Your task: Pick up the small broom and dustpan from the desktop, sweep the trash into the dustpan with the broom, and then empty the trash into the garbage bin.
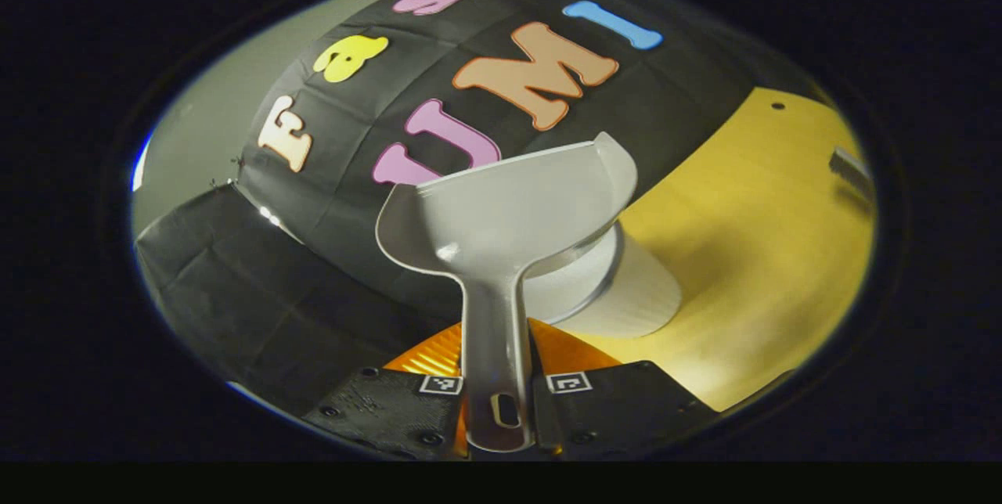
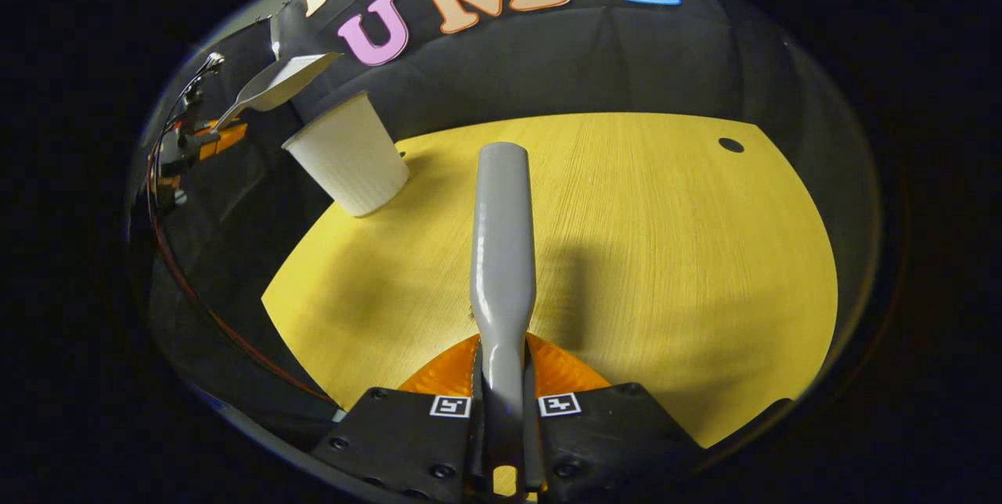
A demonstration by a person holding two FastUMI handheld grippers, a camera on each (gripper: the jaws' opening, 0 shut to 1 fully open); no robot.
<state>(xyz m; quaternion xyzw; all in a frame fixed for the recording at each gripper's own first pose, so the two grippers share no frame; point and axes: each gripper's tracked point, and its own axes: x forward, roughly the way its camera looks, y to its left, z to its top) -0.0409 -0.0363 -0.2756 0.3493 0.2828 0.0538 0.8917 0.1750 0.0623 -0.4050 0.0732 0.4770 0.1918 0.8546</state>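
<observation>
Gripping dustpan [image 1: 501, 230] over bin [image 1: 618, 285], left fingers [image 1: 395, 410] closed, seemingly tilted

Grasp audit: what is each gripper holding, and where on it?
Left gripper: dustpan, by its handle end. Right gripper: broom, by its handle.

The grey dustpan [image 1: 509, 214] tilts above the white ribbed garbage bin [image 1: 618, 285], while the grey broom handle [image 2: 502, 238] points out over the yellow bench [image 2: 665, 253].
</observation>
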